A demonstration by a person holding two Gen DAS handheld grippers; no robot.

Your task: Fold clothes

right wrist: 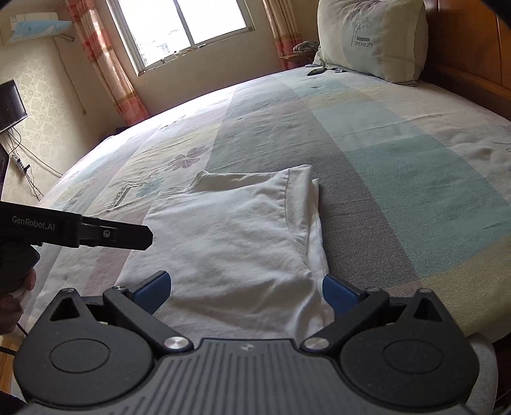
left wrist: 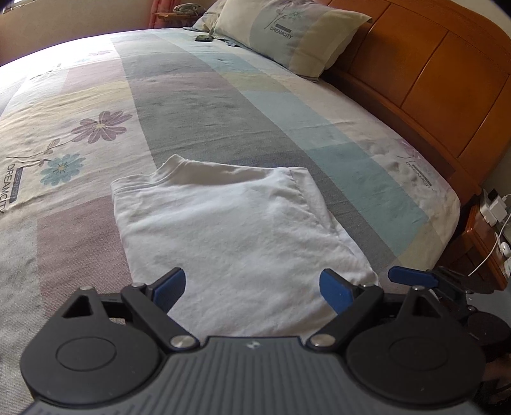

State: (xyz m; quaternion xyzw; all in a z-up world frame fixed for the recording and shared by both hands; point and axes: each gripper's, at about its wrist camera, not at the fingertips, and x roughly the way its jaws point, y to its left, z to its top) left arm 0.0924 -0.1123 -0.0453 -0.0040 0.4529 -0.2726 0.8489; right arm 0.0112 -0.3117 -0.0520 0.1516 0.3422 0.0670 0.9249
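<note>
Left wrist view: one white folded shirt lies flat on the patchwork bedsheet, near the bed's near edge. Its long axis runs away from the camera, collar end at the far side, hem end toward the left gripper. That gripper hovers over the hem with its two blue pads spread wide apart, gripping nothing. One pad of the right gripper shows just beside the shirt's near right corner. One pillow rests against the wooden headboard.

Right wrist view: the same single shirt points lengthwise away, collar far. The right gripper is spread open over its near edge, empty. The left gripper reaches in from the left, beside the shirt. One pillow and one window stand beyond.
</note>
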